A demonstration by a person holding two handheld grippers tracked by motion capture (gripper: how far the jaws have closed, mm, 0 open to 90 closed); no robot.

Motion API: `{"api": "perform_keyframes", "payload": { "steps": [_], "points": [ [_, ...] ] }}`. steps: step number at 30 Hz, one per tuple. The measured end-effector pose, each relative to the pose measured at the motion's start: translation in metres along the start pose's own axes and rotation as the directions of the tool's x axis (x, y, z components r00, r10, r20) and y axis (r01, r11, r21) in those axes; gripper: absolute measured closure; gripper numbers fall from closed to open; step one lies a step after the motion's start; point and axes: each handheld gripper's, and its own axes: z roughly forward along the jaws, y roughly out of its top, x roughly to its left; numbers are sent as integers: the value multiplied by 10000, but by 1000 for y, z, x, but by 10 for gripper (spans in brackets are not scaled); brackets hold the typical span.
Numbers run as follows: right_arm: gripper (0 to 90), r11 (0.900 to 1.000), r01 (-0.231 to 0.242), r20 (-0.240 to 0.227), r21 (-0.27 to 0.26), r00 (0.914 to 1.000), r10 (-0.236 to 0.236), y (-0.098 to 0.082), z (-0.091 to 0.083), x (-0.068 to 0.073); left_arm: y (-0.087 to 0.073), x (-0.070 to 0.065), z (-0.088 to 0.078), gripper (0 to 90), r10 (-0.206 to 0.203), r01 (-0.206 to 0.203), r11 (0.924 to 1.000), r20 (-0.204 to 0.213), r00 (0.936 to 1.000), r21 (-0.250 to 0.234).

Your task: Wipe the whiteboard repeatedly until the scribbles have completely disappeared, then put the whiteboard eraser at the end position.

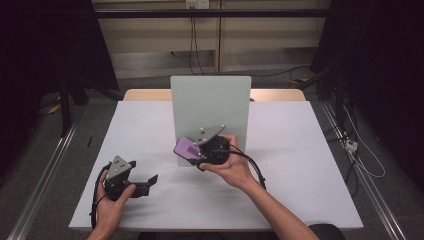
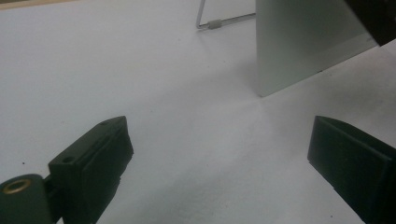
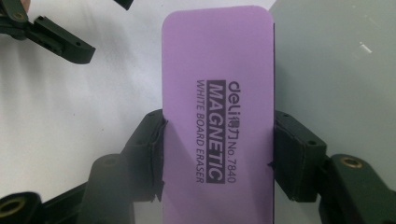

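Clamping the purple eraser [image 3: 217,116] by its long edges, the right gripper [image 1: 200,150] faces the whiteboard [image 1: 210,100] at frame centre for wiping; the left gripper [image 2: 219,163] rests wide open, empty.

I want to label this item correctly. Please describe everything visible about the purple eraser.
The purple eraser is a flat rectangular block with rounded corners and a matte, soft-looking top. Dark print reads "deli", "MAGNETIC", "WHITE BOARD ERASER" and "No. 7840". The right hand-held gripper is shut on its long sides. In the high view it is lifted off the white table, in front of the upright whiteboard.
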Motion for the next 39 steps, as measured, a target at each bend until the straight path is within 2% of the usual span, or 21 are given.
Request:
{"api": "perform_keyframes", "payload": {
  "steps": [2,5,6,18,23,26,33,39],
  "points": [
    [417,9998,-153,-91,-134,9998,152,-2,-8,-2,0,0,0,58,-38,38,10000,-13,10000,-10],
    [417,9996,-279,-110,-53,9996,279,-6,-15,-6,0,1,0,58,-37,37,10000,-25,10000,-67],
    [417,9994,-358,-163,-43,9992,357,-8,-16,-7,0,1,-1,58,45,-45,10000,-30,10000,-33],
    [415,9942,-1076,-618,64,9923,1078,-26,-31,-14,-2,2,0,58,-45,45,10000,39,10000,-30],
    [415,9942,-1027,-909,320,9903,1052,-34,-31,-11,0,0,1,58,16,-16,10000,71,10000,32],
    [415,9936,-1023,-929,473,9900,1064,-38,-33,-11,1,-1,1,58,138,-138,9999,66,9999,12],
    [416,9942,-787,-1247,729,9883,874,-40,-39,-11,1,-1,1,58,83,-83,10000,36,10000,31],
    [415,9900,-734,-1657,1208,9818,930,-46,-37,-10,1,-2,1,58,72,-72,10000,23,10000,43]
  ]
}}
